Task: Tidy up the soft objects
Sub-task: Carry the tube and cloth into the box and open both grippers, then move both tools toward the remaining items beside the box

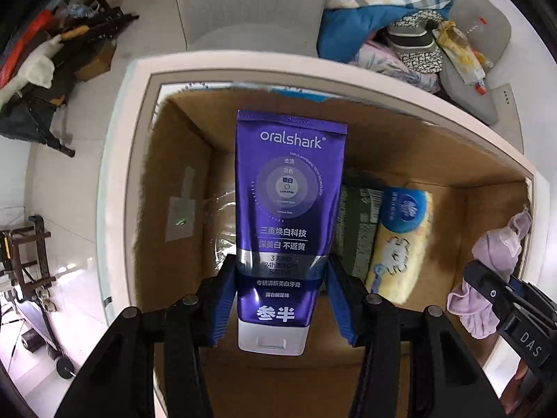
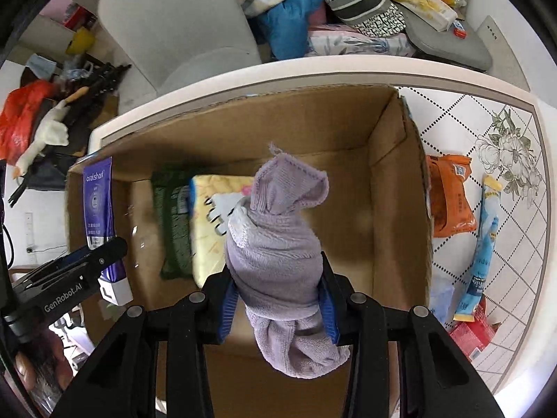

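Note:
My left gripper is shut on a purple toothpaste tube, cap toward me, held above the left side of an open cardboard box. The tube also shows in the right wrist view. My right gripper is shut on a knotted lilac towel, held above the middle of the box. The towel shows at the right in the left wrist view. In the box lie a dark green pack and a yellow tissue pack.
The box stands on a white table with a tiled top. To its right lie an orange snack bag, a blue sachet and a red packet. Behind the table a chair and piled cloth.

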{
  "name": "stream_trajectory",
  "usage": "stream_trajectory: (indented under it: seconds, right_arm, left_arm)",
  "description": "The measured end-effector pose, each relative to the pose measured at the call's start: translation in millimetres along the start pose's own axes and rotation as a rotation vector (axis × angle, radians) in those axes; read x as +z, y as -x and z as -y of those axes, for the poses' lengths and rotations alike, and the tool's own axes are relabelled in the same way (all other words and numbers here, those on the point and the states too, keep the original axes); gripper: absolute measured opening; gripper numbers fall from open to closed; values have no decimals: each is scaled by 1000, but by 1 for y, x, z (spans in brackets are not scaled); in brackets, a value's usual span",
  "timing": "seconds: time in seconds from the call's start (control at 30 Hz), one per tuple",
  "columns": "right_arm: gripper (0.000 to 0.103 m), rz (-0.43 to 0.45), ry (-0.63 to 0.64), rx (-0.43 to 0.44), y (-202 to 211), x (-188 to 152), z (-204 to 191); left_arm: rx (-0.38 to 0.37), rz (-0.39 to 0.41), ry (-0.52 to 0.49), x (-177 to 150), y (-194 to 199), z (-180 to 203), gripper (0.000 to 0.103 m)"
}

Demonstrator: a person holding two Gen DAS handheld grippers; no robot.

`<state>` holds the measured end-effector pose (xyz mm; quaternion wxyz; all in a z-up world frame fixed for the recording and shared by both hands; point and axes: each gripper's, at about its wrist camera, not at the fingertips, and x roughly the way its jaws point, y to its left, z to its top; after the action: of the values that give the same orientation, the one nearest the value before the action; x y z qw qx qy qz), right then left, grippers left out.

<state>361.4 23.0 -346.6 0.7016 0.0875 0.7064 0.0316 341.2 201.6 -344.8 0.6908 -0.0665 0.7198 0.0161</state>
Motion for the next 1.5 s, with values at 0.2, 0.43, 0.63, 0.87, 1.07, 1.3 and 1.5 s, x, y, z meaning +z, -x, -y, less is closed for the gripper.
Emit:
stream_trajectory:
  seconds: [0.2, 0.43, 0.63, 0.87, 1.07, 1.3, 1.5]
  right_arm:
    - [52, 15, -3, -39, -18, 15, 1]
    - [75, 11, -18, -5, -15, 18, 6]
    - [86, 3, 18, -39, 1, -4, -1]
    - [98, 58, 49, -84, 27, -38, -5]
    - [98, 111, 73, -90, 54, -73, -6]
    - [98, 167, 86, -76, 89, -123, -2]
    - [98, 213, 89, -42, 123, -164, 4]
  left_arm:
    - [2, -41, 24, 4, -12, -3, 51]
    - [38, 22, 6, -1, 11, -6, 86]
    - [73, 93, -24, -22, 35, -8, 99]
    - [57, 176, -32, -54, 64, -6, 100]
    - [37, 238, -24, -86, 82, -4, 100]
    - [70, 313, -39, -136, 110, 1, 100]
    - [64, 344, -33, -168, 135, 1, 100]
